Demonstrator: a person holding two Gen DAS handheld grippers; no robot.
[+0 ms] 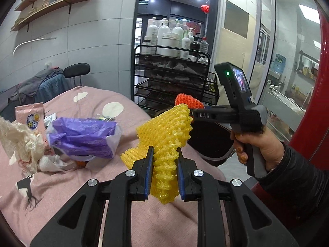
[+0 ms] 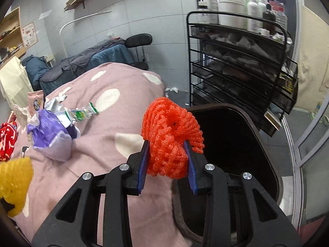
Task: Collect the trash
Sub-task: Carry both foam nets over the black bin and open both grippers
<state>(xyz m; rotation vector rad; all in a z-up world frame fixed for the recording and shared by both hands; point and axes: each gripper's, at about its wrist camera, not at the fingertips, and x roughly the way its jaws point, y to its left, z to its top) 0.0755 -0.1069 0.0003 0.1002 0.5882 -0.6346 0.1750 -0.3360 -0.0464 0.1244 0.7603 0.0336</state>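
Right gripper (image 2: 167,160) is clamping the orange foam net (image 2: 171,135); left gripper (image 1: 164,171) is clamping the yellow foam net (image 1: 164,135).
Orange net is hanging at the near rim of the dark bin (image 2: 236,144), partly over the opening, partly over the pink blanket (image 2: 107,144) on the bed. Yellow net is sitting mid-air over the blanket, just short of the bin (image 1: 207,142). Judgement: drop step is coming up. Carry the right gripper further in until the whole net is over the black opening, then let go; foam is light and springy, so it may be catching on the pads or bouncing off the rim. Bring the left in after, not together, to avoid grippers clashing. Purple bag (image 2: 49,133), wrappers and tissue (image 1: 22,142) are lying on the blanket, uncollected.
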